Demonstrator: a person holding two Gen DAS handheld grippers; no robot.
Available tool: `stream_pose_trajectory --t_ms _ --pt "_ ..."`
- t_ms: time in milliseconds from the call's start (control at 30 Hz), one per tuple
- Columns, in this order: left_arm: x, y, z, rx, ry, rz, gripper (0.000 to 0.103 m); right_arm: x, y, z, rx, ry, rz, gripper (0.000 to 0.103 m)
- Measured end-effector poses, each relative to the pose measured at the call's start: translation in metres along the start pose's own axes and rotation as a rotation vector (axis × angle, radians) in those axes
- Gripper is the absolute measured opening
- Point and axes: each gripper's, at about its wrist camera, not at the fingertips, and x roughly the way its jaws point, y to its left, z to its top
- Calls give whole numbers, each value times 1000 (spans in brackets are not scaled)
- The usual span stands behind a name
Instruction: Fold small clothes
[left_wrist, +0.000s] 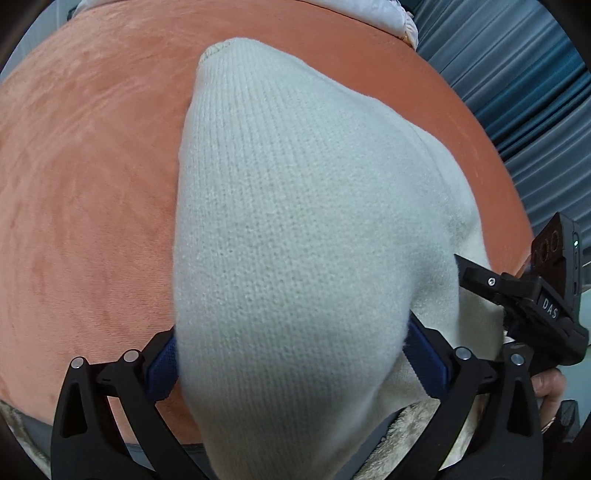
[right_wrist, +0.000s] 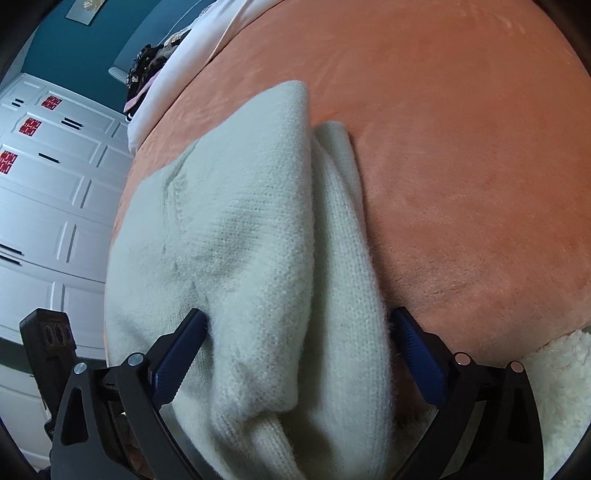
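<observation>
A cream knitted garment (left_wrist: 295, 221) lies folded on an orange velvety bed cover (left_wrist: 85, 184). My left gripper (left_wrist: 291, 354) has its jaws wide apart with a bulge of the knit between the blue pads (left_wrist: 162, 373). My right gripper (right_wrist: 299, 350) is also spread wide, with folds of the same garment (right_wrist: 240, 240) between its pads (right_wrist: 417, 354). Neither pad pair presses the cloth tight. The right gripper also shows at the right edge of the left wrist view (left_wrist: 524, 291).
White bedding (left_wrist: 369, 14) lies at the far edge of the cover. Blue curtains (left_wrist: 517, 92) hang to the right. White cupboard doors (right_wrist: 48, 184) stand to the left in the right wrist view. A fluffy cream blanket (right_wrist: 565, 387) lies at the near edge.
</observation>
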Motion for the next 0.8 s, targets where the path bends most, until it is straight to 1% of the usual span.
stream_pose_trajectory --t_ms 133,167,200,233,267,300,333,367,400,500,567,667,733,800 --pt "4 8 -1 -12 -4 -68 98 1 3 -2 -11 -9 0 98" --pt "4 9 -1 -13 0 -79 98 0 5 -3 -17 -13 5 92" --pt "3 10 1 -18 10 -88 98 -1 7 -3 -27 -15 26 76" --pt "2 9 1 -28 20 -94 98 -2 9 -5 -28 -11 56 71" --pt "0 9 2 -40 29 -101 98 -3 9 -4 -19 -9 63 67" --pt "-3 8 4 -50 34 -101 96 -4 9 -4 -8 -7 62 60" --pt "-6 5 5 -51 37 -97 94 -6 8 -3 10 -7 70 55" --pt "-10 2 6 -47 41 -92 92 -10 8 -3 35 -10 82 45" --pt "-16 -2 7 -41 40 -91 91 -15 7 -3 60 -16 99 41" --pt "-35 -16 9 -25 35 -106 84 -35 17 -6 79 -52 120 37" --pt "-55 -24 9 -6 26 -138 77 -52 27 -10 70 -80 131 37" --pt "-86 -40 9 46 -14 -179 72 -81 40 -17 63 -127 143 36" --pt "-106 -50 10 76 -46 -208 70 -107 52 -22 45 -176 151 36" --pt "-126 -56 14 84 -70 -252 69 -134 66 -27 18 -230 157 36"
